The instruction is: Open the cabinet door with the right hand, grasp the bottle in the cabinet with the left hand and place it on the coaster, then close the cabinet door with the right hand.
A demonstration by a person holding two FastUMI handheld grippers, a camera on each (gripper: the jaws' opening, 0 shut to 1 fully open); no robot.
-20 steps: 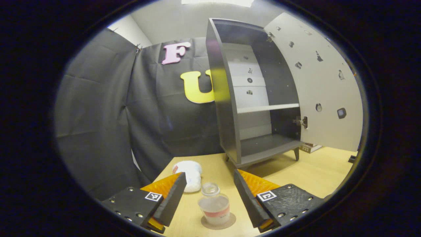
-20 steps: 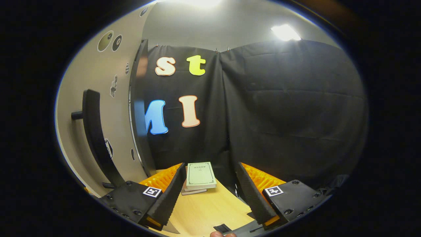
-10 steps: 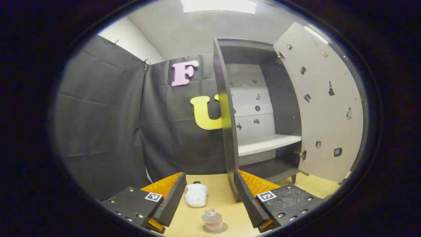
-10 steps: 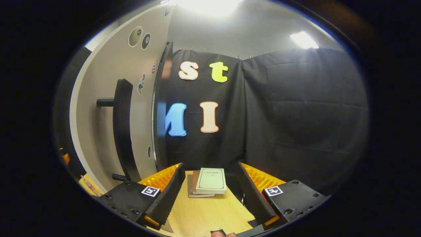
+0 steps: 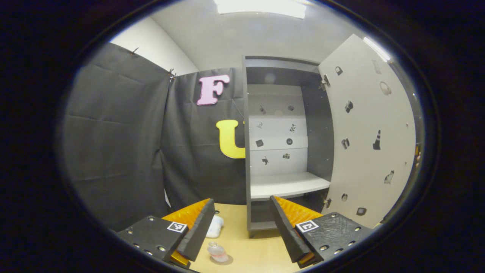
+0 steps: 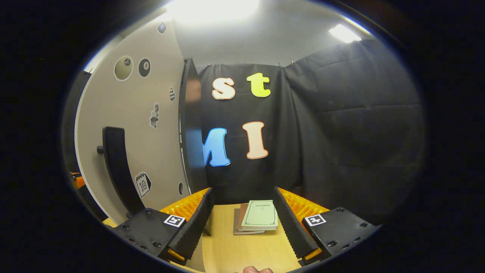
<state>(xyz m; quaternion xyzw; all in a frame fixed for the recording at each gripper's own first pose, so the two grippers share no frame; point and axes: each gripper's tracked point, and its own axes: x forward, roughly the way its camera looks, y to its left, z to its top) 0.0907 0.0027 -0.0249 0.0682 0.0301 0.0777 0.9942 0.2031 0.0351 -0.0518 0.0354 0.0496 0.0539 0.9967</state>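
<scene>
Standing upright on its coaster (image 5: 223, 260) on the table (image 5: 257, 254), your clear bottle (image 5: 218, 252) shows a pale red band. Your left gripper (image 5: 240, 231) is spread above it; your right gripper (image 6: 242, 227) is spread beside the open door (image 6: 125, 144).

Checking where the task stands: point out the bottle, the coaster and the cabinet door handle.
bottle (image 5: 217, 252): left gripper view, on its clear body.
coaster (image 5: 227, 260): left gripper view, on the rim showing beside the bottle's base.
cabinet door handle (image 6: 115, 163): right gripper view, on the middle of the dark bar.
</scene>
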